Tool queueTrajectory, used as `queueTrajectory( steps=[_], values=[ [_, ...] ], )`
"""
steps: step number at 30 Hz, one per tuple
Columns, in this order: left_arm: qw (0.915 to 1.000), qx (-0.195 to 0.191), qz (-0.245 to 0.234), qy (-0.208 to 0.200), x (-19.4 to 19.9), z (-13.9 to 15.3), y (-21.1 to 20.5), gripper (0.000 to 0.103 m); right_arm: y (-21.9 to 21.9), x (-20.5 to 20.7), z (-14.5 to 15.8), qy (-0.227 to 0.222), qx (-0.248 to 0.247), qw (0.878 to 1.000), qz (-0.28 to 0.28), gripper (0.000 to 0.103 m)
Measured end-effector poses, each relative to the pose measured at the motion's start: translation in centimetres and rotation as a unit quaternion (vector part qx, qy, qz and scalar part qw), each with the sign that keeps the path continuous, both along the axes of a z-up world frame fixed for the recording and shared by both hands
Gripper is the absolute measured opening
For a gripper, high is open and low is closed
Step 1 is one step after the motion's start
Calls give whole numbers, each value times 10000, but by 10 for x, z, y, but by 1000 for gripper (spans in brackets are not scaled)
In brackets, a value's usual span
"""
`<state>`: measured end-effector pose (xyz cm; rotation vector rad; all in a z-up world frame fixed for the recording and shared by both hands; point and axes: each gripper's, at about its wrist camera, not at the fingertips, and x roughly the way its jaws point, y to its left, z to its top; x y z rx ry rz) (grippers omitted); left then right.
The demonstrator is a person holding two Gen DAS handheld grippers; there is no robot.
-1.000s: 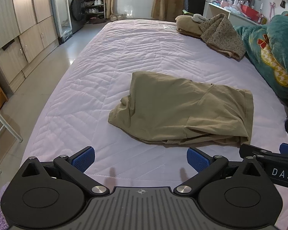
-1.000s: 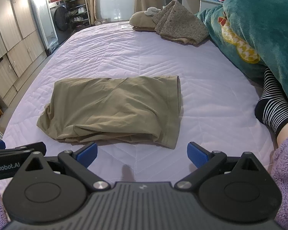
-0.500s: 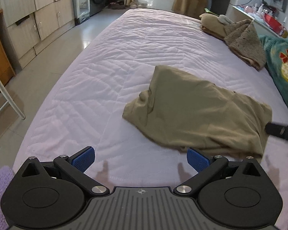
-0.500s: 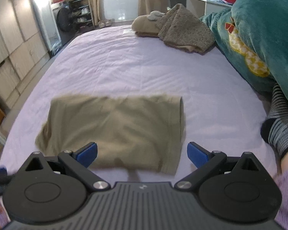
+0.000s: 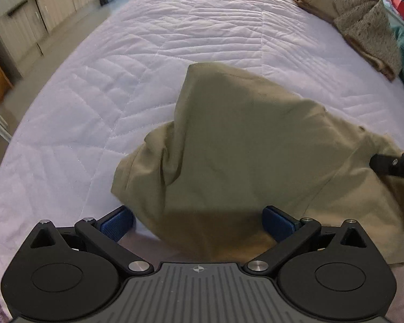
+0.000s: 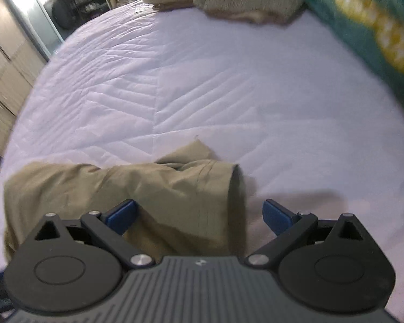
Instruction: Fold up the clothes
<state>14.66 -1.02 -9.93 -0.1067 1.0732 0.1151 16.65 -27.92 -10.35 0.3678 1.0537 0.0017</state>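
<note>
The bed [image 5: 191,40] under its pale quilted cover fills nearly everything I see, with a broad bare stretch of quilt running from the garment up toward the far end. Its left edge curves down to the floor [image 5: 75,35], where wooden cabinets [image 5: 27,13] line the wall. On the right a teal blanket [image 6: 369,27] rises along the bed's side, and a heap of brown knitwear [image 5: 363,27] sits at the far right corner — so the open room lies ahead and to the left.

The khaki garment [image 5: 242,140] lies folded near the bed's near edge, its long side running across in front of me. Its left end is bunched and rumpled; its right end shows a hemmed band [image 6: 234,196] standing up slightly off the quilt.

My left gripper [image 5: 198,219] has its jaws spread wide, with the garment's near left portion lying between the blue pads [image 5: 115,222] — nothing pinched. My right gripper [image 6: 199,215] is spread wide too, straddling the garment's right end: cloth against the left pad, bare quilt by the right one. From the left camera its dark tip [image 5: 390,162] shows over the cloth's right part.
</note>
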Motion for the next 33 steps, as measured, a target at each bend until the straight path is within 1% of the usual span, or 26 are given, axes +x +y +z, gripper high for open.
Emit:
queueTrajectory(
  steps=[1, 3, 4, 5, 6, 7, 8, 9, 11, 12, 13, 16, 17, 20, 24, 27, 30, 32, 33],
  values=[
    [9999, 82, -37, -65, 0, -1, -5, 103, -1, 1, -4, -9, 124, 9999, 32, 101],
    [9998, 126, -73, -133, 3, -1, -12, 102, 2, 1, -9, -91, 276, 9995, 151, 102],
    [9998, 85, -73, -178, 4, -1, -13, 100, 5, 0, -10, -151, 280, 9992, 241, 102],
    [9996, -3, -89, -255, 3, 0, -13, 96, 9, -1, -8, -228, 219, 9989, 359, 97],
    [9993, -98, -108, -337, 1, 1, -12, 87, 13, -2, -7, -311, 185, 9983, 449, 93],
    [9989, -166, -174, -404, -2, 3, -12, 74, 16, -4, -5, -399, 178, 9977, 511, 82],
    [9983, -229, -248, -467, -4, 5, -12, 67, 18, -6, -3, -464, 210, 9971, 572, 62],
    [9978, -294, -312, -513, -5, 6, -14, 54, 19, -7, -1, -506, 280, 9963, 632, 57],
    [9973, -294, -357, -573, -4, 6, -19, 46, 23, -10, 4, -521, 217, 9959, 704, 46],
    [9970, -331, -333, -620, -6, 7, -17, 34, 25, -11, 6, -518, 154, 9958, 733, 44],
    [9965, -417, -272, -670, -8, 9, -12, 20, 26, -13, 9, -502, 104, 9960, 730, 40],
    [9941, -756, -141, -770, -15, 18, 3, 17, 29, -21, 17, -467, -93, 9965, 690, 34],
    [9934, -803, -144, -803, -20, 21, 7, 16, 32, -25, 21, -478, -184, 9962, 711, 32],
    [9924, -858, -194, -858, -36, 33, 15, 16, 41, -37, 37, -426, -351, 9954, 788, 31],
    [9907, -944, -272, -937, -64, 54, 31, 16, 48, -66, 58, -444, -297, 9953, 808, 31],
    [9900, -943, -369, -982, -90, 69, 43, 17, 56, -89, 74, -428, -276, 9942, 945, 31],
    [9924, -915, -379, -735, -118, 66, 53, 19, 66, -110, 77, -274, -305, 9927, 1136, 31],
    [9945, -803, -395, -536, -129, 53, 58, 22, 71, -125, 70, -104, -277, 9922, 1210, 32],
    [9955, -743, -404, -436, -135, 46, 61, 27, 73, -132, 65, -30, -282, 9916, 1260, 32]
  ],
)
